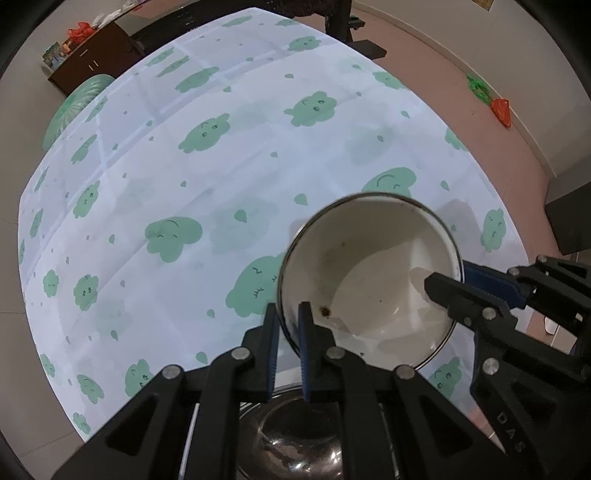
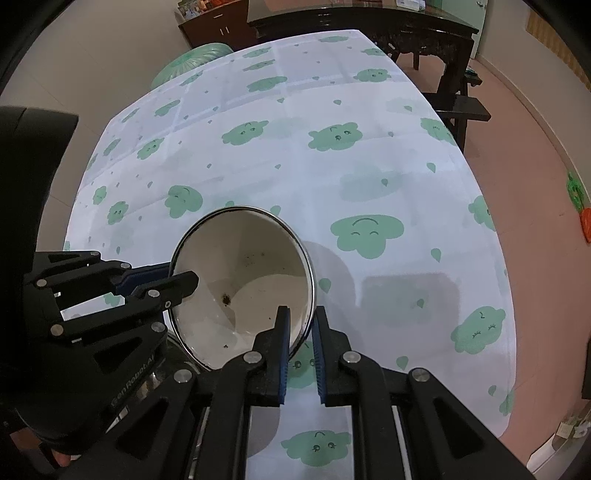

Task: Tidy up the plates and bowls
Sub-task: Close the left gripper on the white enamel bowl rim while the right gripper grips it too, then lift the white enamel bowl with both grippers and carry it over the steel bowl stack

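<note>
A white enamel bowl (image 1: 373,280) with a dark rim and brown food specks is held tilted above the table. My left gripper (image 1: 290,325) is shut on its near-left rim. My right gripper (image 1: 448,284) is shut on the bowl's right rim. In the right wrist view the same bowl (image 2: 251,280) is pinched by my right gripper (image 2: 301,332) at its lower right rim, and my left gripper (image 2: 184,278) holds the left rim. A shiny steel bowl (image 1: 295,443) sits below my left gripper, mostly hidden.
The table wears a white cloth with green cloud prints (image 1: 207,192) (image 2: 369,166). A green cushion (image 2: 195,59), dark cabinets (image 1: 92,59) and a dark wooden table (image 2: 406,29) stand beyond. The table's right edge meets pink floor (image 2: 535,184).
</note>
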